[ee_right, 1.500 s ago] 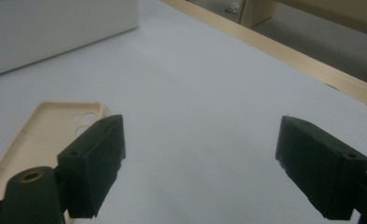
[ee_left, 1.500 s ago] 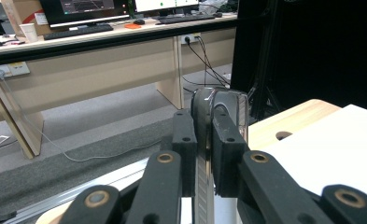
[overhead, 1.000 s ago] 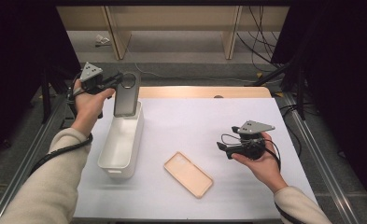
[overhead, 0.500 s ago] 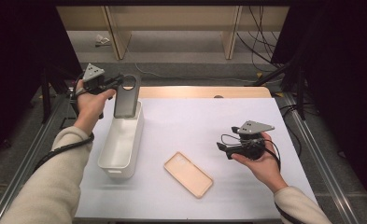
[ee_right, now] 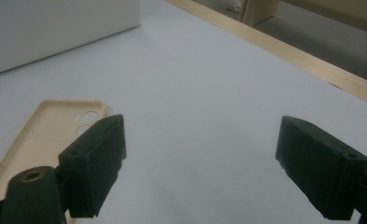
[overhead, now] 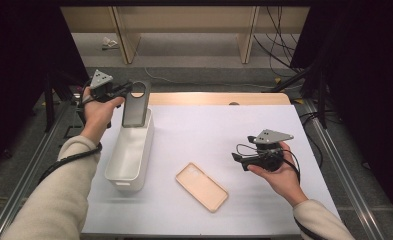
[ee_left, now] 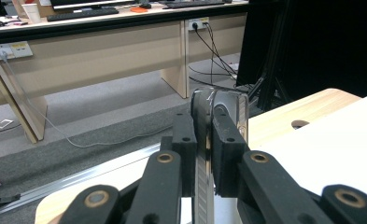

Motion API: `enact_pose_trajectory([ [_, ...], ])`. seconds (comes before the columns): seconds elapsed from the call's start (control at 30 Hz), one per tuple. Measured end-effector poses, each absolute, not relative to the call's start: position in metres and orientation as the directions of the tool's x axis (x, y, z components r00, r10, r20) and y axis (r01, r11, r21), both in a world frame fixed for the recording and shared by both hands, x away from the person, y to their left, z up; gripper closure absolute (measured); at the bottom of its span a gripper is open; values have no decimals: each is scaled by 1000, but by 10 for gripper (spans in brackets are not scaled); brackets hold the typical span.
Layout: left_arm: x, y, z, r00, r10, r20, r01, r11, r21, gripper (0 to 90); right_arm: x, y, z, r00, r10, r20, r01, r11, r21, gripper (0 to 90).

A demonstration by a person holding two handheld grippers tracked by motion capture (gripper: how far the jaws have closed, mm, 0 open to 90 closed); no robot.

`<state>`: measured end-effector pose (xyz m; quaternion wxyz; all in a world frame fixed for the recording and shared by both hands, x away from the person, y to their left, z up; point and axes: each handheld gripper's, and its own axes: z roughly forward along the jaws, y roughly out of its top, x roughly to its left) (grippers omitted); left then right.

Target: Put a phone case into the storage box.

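My left gripper (overhead: 126,93) is shut on the top of a dark grey phone case (overhead: 135,109). The case hangs upright over the far end of a white bin (overhead: 143,150); whether its lower edge touches the bin I cannot tell. In the left gripper view the case's thin edge (ee_left: 203,196) is clamped between the two pads (ee_left: 185,140). A beige phone case (overhead: 202,186) lies open side up on the white table cover, in front of the bin. My right gripper (overhead: 238,161) hovers to the right of it, open, with nothing between its fingers (ee_right: 97,163). The beige case (ee_right: 41,135) lies just past the left one.
A wooden strip (overhead: 219,98) edges the table's far side, with a small hole in it. Metal rails (overhead: 341,165) run along both sides. Beyond the table are desk legs and cables (overhead: 279,30) on a grey floor. The bin's wall (ee_right: 55,28) is at the right gripper view's upper left.
The left gripper and its dark case have shifted slightly down toward the bin. The right hand has not moved.
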<state>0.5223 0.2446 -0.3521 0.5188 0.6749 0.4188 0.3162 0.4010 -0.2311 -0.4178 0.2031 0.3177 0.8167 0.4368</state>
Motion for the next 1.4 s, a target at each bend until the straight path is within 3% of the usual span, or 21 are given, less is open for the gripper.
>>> enact_pose_trajectory([
  [1.4, 535, 244, -386, 435, 898, -63, 321, -89, 943, 814, 402, -231, -419, -717, 696, -45, 348, 412, 842, 172],
])
